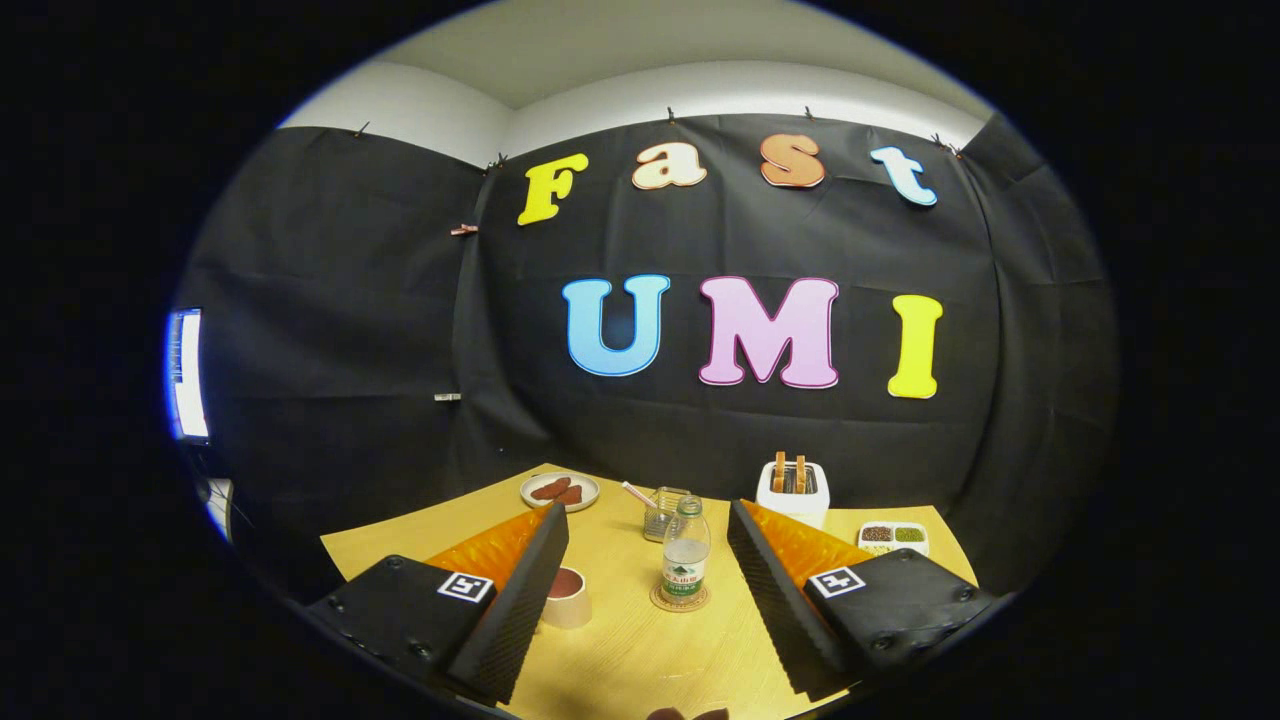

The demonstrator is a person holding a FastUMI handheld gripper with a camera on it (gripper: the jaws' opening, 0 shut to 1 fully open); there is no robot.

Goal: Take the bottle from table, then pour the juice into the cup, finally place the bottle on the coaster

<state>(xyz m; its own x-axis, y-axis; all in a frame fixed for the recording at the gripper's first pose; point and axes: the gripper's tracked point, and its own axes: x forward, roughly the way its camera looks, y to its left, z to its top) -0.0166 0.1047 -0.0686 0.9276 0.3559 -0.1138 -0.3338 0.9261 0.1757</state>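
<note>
A small clear bottle (686,551) with a pale cap and a green label stands upright on a round coaster (680,598), ahead of my fingers and closer to the right one. A low cup (567,596) with dark red liquid in it sits on the wooden table (640,650) just beside the left finger's tip. My gripper (648,522) is open, fingers spread wide, with nothing between them; it hovers above the table and is apart from the bottle.
Behind the bottle stands a glass (663,512) with a straw. Farther back are a plate (559,490) of brown food, a white toaster (793,490) with toast in it, and a small divided dish (893,537) of beans at the right.
</note>
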